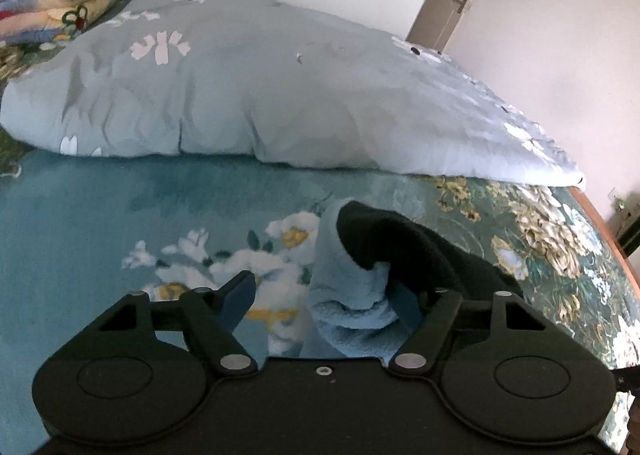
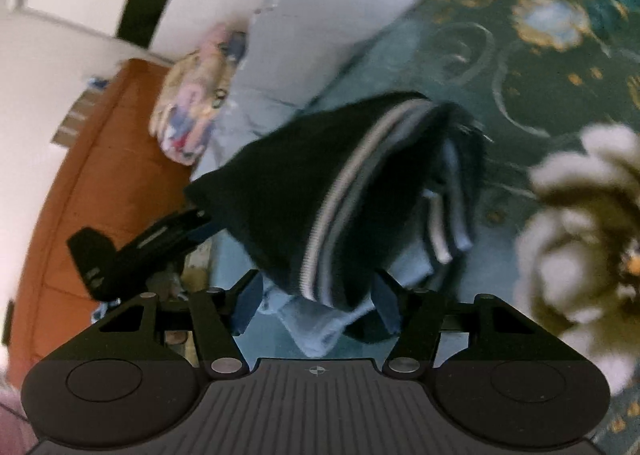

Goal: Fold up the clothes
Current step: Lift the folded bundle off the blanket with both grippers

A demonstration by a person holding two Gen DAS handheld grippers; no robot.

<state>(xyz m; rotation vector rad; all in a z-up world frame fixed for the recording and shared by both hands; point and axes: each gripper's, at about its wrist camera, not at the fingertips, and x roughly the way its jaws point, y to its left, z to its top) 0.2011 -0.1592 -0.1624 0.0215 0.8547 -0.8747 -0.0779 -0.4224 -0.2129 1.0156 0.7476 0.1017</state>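
Both grippers are working one garment, a black fleece top with a light-blue lining and grey-striped ribbed hem (image 2: 328, 191), which is hanging bunched just above the teal floral bedsheet (image 1: 120, 215) and on the near side of the pale blue-grey flowered duvet (image 1: 260, 87). Left gripper (image 1: 326, 301): the jaws are standing fairly wide, the garment's blue lining is draping over the right finger while the left finger is showing clear of cloth, so I'm calling it open, more hooking the fabric than pinching it. Right gripper (image 2: 316, 303): the striped hem and blue lining are sitting between the fingers, but the picture is blurry and I can't tell whether the pads are actually pressing. In the right wrist view the other gripper is showing at the garment's left edge, towards the orange-brown wooden bed frame (image 2: 80, 159). My read is that the step in hand is lifting and spreading the garment before the first fold. To do it well: get both grips firm on a single layer at the hem corners, not on a wad of lining; pull the grippers apart until the hem is going taut; then lower it flat onto the open sheet, keeping clear of the duvet edge. Risk as I see it: the left side is slipping off the one finger if tension is coming on before it closes.
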